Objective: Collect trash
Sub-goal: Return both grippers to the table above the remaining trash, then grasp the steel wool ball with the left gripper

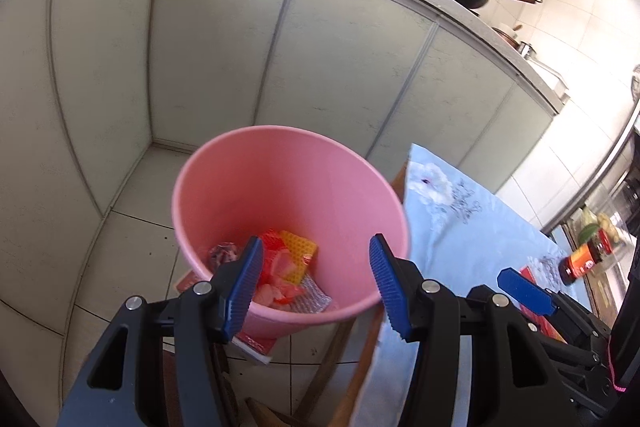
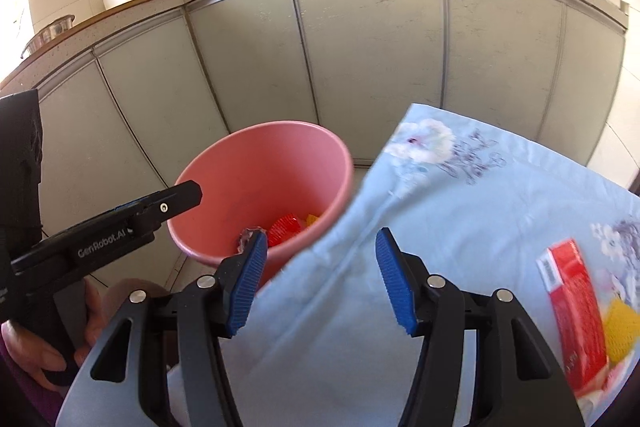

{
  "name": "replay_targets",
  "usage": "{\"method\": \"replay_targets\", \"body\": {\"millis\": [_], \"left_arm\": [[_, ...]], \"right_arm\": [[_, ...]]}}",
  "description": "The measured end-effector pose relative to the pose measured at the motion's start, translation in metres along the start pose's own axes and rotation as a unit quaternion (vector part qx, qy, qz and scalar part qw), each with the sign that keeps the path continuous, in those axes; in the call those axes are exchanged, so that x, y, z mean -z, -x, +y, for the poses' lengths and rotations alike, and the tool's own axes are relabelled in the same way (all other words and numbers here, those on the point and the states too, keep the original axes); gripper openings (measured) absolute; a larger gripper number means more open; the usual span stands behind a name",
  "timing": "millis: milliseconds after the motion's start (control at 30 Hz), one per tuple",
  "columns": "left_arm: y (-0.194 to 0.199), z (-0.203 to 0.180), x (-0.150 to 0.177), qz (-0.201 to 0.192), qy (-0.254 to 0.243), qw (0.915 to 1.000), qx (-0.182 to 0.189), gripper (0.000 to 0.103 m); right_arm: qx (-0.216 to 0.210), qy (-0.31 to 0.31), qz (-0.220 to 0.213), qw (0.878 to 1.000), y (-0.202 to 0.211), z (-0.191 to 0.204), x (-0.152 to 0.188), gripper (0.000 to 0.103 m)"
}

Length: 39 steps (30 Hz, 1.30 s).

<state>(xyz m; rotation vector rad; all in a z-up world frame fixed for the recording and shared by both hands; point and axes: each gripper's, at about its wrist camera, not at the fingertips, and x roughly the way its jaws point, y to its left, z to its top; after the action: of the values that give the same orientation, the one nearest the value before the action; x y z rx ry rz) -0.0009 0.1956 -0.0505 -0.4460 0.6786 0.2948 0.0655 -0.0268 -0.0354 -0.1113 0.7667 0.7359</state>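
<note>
Grey kitchen cabinets behind pink bin; both tongs agape, empty.

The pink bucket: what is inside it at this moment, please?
The pink bucket holds wrappers: a red one, a yellow waffle-textured piece and a clear crinkled one. The left gripper, open, covers part of the pile; the bucket's bottom is hidden.

1. The bin is plain pink; the trash inside is red, orange-yellow and silvery.
2. The tablecloth is pale blue with white and purple flowers.
3. The right-side packet is red.
4. Both grippers' pads are ribbed blue on black.
</note>
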Motion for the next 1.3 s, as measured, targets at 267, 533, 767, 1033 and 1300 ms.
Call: {"method": "replay_targets", "body": {"millis": [267,533,767,1033,1300], "left_arm": [[0.013,-0.058,0.021,0.001,-0.086,0.9952,0.046,0.054],[0.024,-0.117,0.047,0.036,-0.148,0.9755,0.158,0.053],[0.033,-0.178,0.078,0.075,-0.222,0.941,0.244,0.053],[0.021,-0.232,0.127,0.143,-0.305,0.8991,0.279,0.053],[-0.002,-0.251,0.159,0.187,-0.326,0.888,0.265,0.053]], "right_arm": [[0.053,-0.029,-0.01,0.998,0.059,-0.049,0.033,0.057],[0.12,-0.094,-0.029,0.988,0.122,-0.117,0.065,0.057],[0.163,-0.123,-0.043,0.978,0.155,-0.148,0.091,0.057],[0.174,-0.167,-0.051,0.969,0.175,-0.175,0.119,0.057],[0.17,-0.188,-0.05,0.966,0.181,-0.184,0.134,0.057]]}}
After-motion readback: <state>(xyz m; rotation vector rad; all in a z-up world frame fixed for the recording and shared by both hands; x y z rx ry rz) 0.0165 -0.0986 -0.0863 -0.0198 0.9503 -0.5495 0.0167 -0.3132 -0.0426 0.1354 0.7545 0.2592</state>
